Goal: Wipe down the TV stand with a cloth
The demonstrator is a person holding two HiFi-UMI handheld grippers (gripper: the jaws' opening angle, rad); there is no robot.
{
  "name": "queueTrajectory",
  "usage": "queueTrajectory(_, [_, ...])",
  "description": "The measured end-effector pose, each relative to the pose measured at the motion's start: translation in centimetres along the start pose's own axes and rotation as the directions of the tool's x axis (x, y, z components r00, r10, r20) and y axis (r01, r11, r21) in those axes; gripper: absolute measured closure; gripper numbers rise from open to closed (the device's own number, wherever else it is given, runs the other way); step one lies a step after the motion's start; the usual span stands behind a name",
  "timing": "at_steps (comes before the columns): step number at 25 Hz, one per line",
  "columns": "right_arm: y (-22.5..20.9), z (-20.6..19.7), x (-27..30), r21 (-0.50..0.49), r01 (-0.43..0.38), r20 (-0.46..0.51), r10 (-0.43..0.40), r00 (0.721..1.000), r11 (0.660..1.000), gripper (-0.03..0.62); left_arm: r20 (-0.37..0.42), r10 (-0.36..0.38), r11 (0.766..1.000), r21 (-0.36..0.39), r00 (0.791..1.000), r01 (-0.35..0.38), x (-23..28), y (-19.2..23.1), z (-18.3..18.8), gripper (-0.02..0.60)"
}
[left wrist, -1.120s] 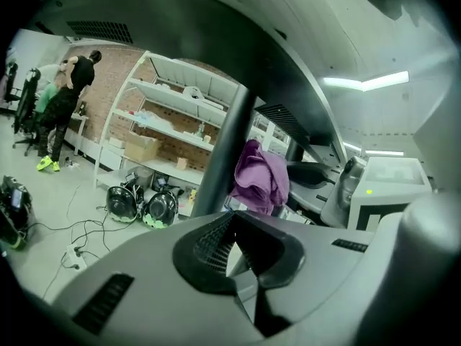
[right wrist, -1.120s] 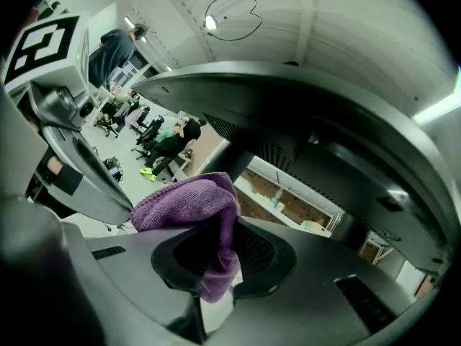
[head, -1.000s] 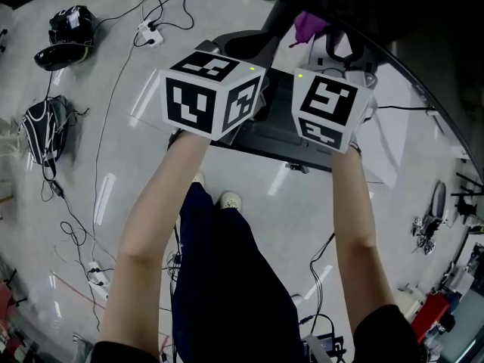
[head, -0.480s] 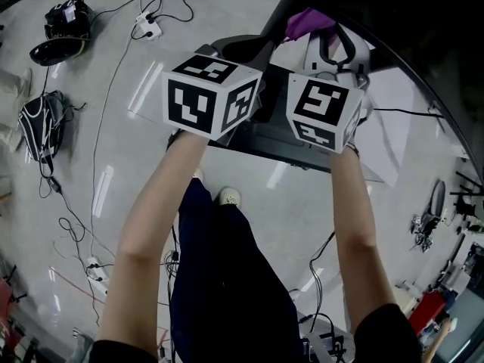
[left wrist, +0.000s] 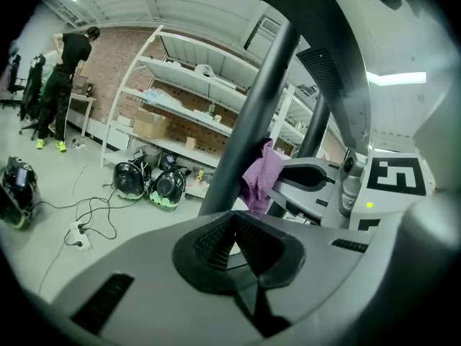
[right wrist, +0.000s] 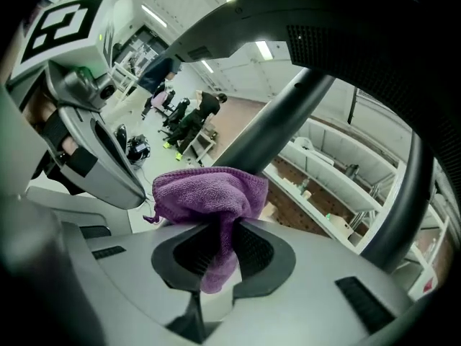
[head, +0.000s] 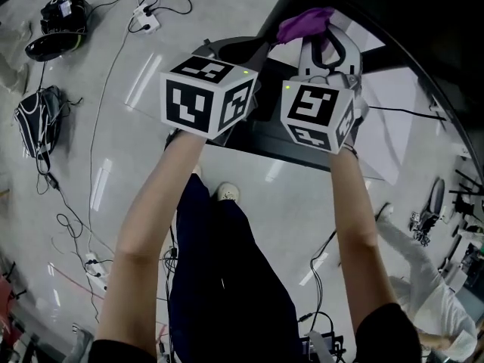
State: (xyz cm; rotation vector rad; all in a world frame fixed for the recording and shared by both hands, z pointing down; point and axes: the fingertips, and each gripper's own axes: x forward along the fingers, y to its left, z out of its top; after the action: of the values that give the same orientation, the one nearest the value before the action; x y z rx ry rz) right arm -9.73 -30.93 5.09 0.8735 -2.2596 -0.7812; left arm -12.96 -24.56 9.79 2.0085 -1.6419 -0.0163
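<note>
The right gripper [right wrist: 222,247] is pinching the purple cloth [right wrist: 209,193], carrying it in the air clear of the dark TV stand [head: 266,139]. The left gripper [left wrist: 232,225] is hanging alongside, jaws pressed together on nothing. The wiping itself seems not yet begun.

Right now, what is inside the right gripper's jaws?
A purple cloth, clamped in the right gripper: bunched above the jaws, with a tail hanging below. The jaws cover the pinched middle part.
</note>
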Motion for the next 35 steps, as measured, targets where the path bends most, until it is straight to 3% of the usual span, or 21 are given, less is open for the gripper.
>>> queueTrajectory(7, [3.0,-2.2,1.0,-0.008,-0.131,-0.068,0.13,0.989,0.991,0.53,-0.026,0.016,1.0,-0.015,1.0,-0.017,0.2,1.4,-1.6,0.575])
queueTrajectory(12, [5.0,-3.9,1.4,0.001,-0.272,-0.121,0.271,0.955,0.962,0.53,-0.047,0.03,0.999,-0.018,0.998,-0.031,0.3,2.2,-2.6,0.575])
queueTrajectory(19, [8.7,-6.0,2.7,0.091,-0.496,-0.163,0.504,0.848,0.863,0.53,-0.073,0.037,0.999,-0.022,0.997,-0.038,1.0,4.0,-3.7,0.575])
queueTrajectory(30, [11.5,-9.3,4.5,0.121,-0.694,-0.259,0.697,0.668,0.71,0.53,-0.111,0.061,0.998,-0.013,0.992,-0.062,1.7,5.8,-5.1,0.575])
queueTrajectory(33, [11.8,-9.8,4.8,0.161,-0.709,-0.258,0.723,0.641,0.686,0.53,-0.119,0.065,0.997,-0.022,0.991,-0.068,1.8,6.1,-5.5,0.575])
queueTrajectory(35, [11.8,-10.2,5.0,0.168,-0.702,-0.258,0.719,0.646,0.692,0.53,-0.121,0.063,0.998,-0.024,0.991,-0.066,1.9,6.0,-5.7,0.575])
